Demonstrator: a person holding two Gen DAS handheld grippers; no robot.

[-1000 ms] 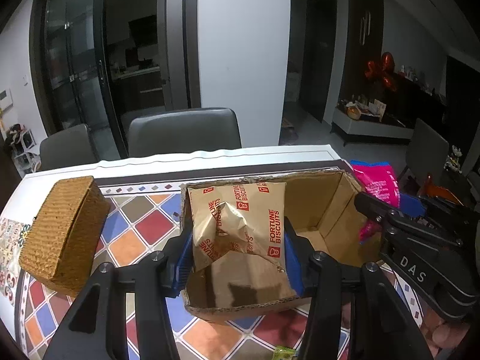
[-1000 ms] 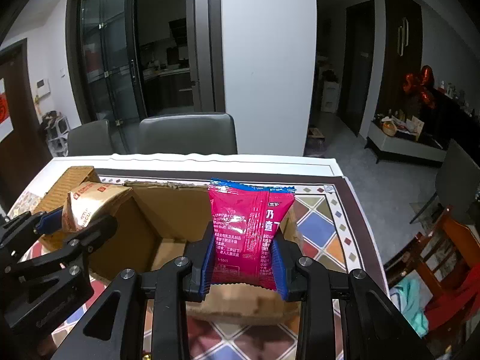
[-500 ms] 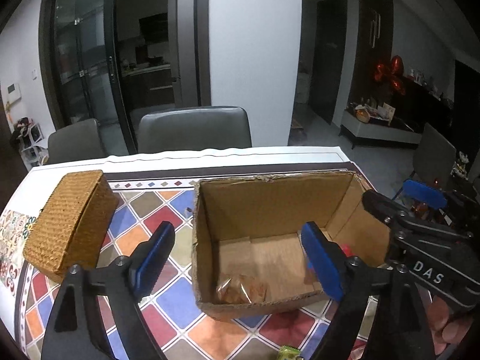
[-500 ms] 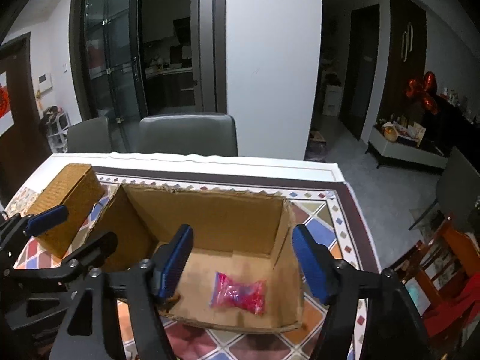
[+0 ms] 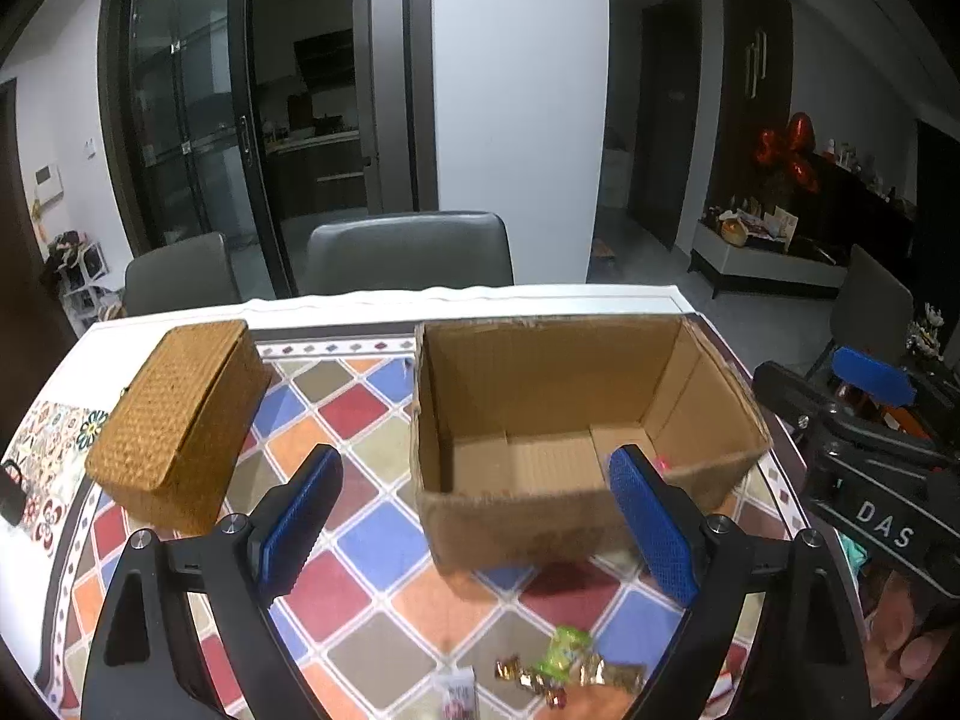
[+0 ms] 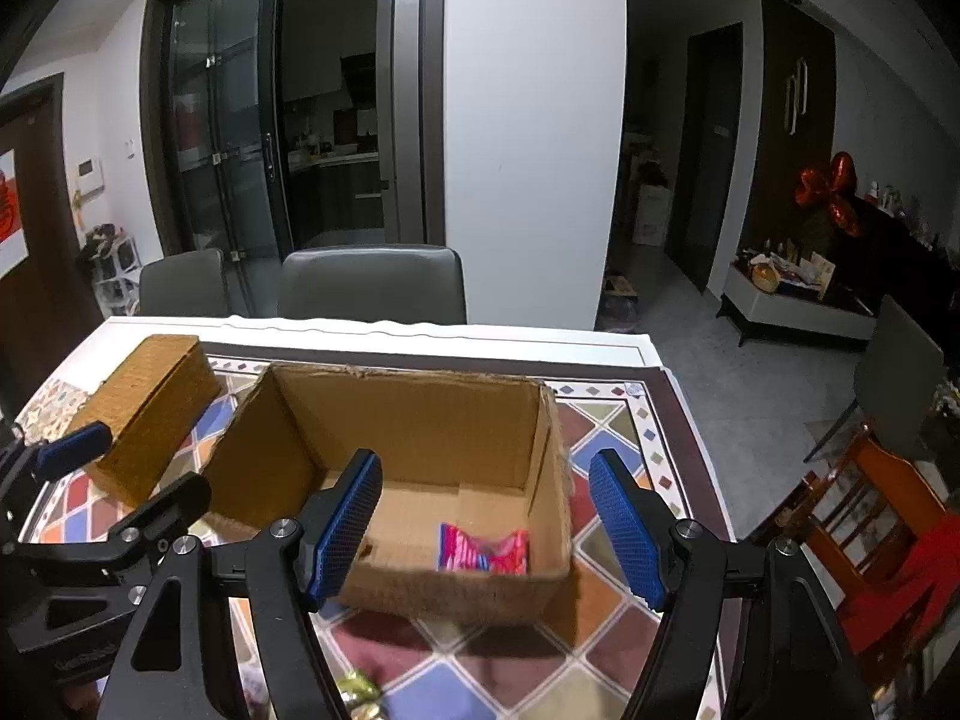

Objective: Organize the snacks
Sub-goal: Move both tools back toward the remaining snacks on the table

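Both pairs of blue-padded fingers stand spread wide with nothing between them, having just been opening. Those of the left gripper (image 5: 474,525) hang over the near left corner of the cardboard box (image 5: 516,516), one pad (image 5: 300,519) above the patterned cloth and the other in front of the box's near wall. Those of the right gripper (image 6: 486,531) frame the box's near right part, and between them, on the box floor by the right wall, lies a pink snack packet (image 6: 483,549). From the left wrist view only a sliver of pink shows inside the box; the rest of its floor is hidden by the near wall. Loose wrapped sweets (image 5: 564,669) lie on the worktop (image 5: 360,600) just in front of the box. A woven basket (image 5: 174,420) sits on the worktop to the left of the box, apart from it.
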